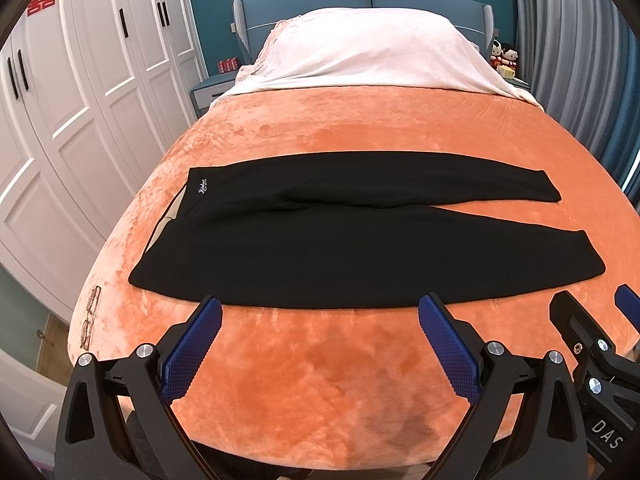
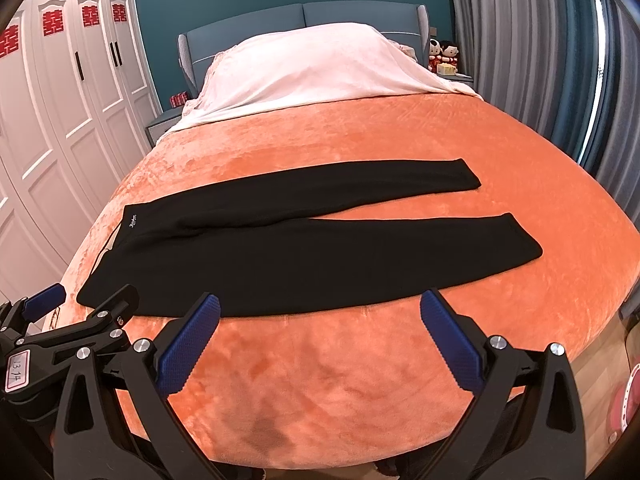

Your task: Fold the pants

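Observation:
Black pants [image 1: 340,248] [image 2: 304,252] lie flat across the orange blanket, waistband at the left, both legs pointing right and slightly apart. A small white logo sits near the waistband. My left gripper [image 1: 320,310] is open just in front of the pants' near edge, close to the waist half, nothing between its blue pads. My right gripper [image 2: 320,306] is open too, in front of the near leg's edge. In the left wrist view, the right gripper [image 1: 592,304] shows at the right edge. In the right wrist view, the left gripper [image 2: 88,298] shows at the lower left.
An orange blanket [image 1: 360,128] covers the bed, with a white sheet [image 1: 360,52] over the pillows at the head. Glasses [image 1: 91,316] lie on the blanket at the left edge. White wardrobe doors [image 1: 80,80] stand left, grey curtains [image 2: 540,60] right.

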The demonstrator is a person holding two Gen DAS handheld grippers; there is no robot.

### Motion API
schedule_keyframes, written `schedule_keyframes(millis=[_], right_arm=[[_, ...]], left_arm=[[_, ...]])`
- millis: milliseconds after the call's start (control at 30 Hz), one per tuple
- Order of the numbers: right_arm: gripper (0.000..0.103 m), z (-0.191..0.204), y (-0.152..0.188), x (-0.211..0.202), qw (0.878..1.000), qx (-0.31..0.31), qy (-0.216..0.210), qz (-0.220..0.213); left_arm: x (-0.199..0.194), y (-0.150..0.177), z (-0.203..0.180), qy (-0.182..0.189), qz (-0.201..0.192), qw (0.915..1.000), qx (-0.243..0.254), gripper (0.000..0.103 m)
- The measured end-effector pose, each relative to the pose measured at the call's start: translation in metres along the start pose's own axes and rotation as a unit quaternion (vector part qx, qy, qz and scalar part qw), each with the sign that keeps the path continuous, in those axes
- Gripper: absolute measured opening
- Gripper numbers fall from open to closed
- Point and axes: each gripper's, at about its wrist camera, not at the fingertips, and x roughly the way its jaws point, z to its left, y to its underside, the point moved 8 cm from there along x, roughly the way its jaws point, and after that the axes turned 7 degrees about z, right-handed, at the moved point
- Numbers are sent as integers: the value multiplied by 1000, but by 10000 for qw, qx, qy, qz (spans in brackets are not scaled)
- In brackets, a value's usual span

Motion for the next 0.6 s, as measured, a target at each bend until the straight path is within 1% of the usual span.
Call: schedule_keyframes(millis=[133,267,400,467,567,600], right_arm=[[98,0,0,10,10000,-21,-8,58],[98,-2,2,23,9998,-5,-40,195],[98,-6,-3,34,9997,-18,-49,234],[98,-13,-10,41,9997,22,-84,238],[98,-42,-31,65,9988,217,-396,202],[98,-54,-38,74,9987,235,-389,215]], left_arm=[[8,1,-2,-6,56,10000,10,97],[22,2,-3,-5,196,9998,20,97],[30,-5,-3,-48,174,9998,14,97],[35,-10,-2,-57,169,9998,-10,97],[49,-19,5,-24,240,9996,-110,97],[56,-23,9,-25,282,9995,-152,97]])
